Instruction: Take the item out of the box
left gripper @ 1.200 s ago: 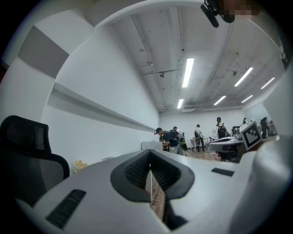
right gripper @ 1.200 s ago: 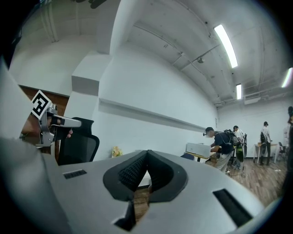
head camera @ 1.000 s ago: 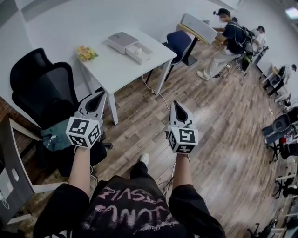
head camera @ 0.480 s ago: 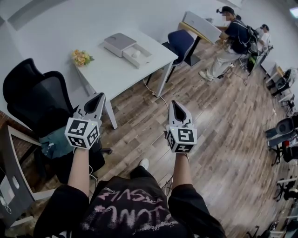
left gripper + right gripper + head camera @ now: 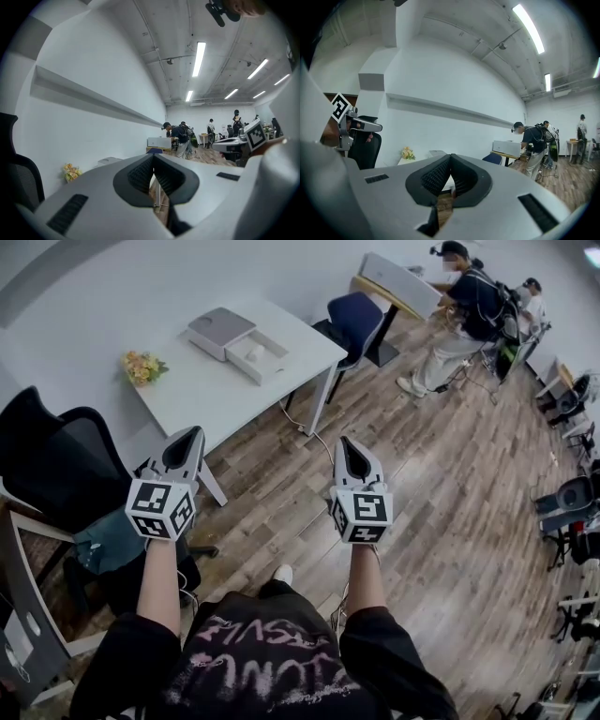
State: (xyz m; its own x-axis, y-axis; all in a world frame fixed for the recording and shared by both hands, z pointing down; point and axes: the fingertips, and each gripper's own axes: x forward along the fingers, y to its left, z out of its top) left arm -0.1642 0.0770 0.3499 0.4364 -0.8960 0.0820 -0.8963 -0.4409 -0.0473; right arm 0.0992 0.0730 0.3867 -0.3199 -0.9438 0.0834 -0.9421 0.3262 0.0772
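Observation:
On the white table (image 5: pixel 202 390) lies an open box: a grey lid (image 5: pixel 220 327) and, beside it, a white tray (image 5: pixel 262 352) with a small pale item in it. Both grippers hang in the air over the wooden floor, short of the table. My left gripper (image 5: pixel 193 433) is shut and empty, near the table's front corner. My right gripper (image 5: pixel 344 442) is also shut and empty, to the right of the table. In the left gripper view the jaws (image 5: pixel 153 157) meet, with the box (image 5: pixel 110 161) far off. The right gripper (image 5: pixel 450 156) shows its pads pressed together.
A small bunch of flowers (image 5: pixel 141 366) stands at the table's left end. A black office chair (image 5: pixel 56 460) is at the left, a blue chair (image 5: pixel 354 320) behind the table. People (image 5: pixel 469 301) stand by a desk at the back right. A dark desk (image 5: pixel 19 615) edges the lower left.
The table, box and flowers have slid left and down in the head view as the view shifts. Both grippers stay shut and keep roughly the same places.

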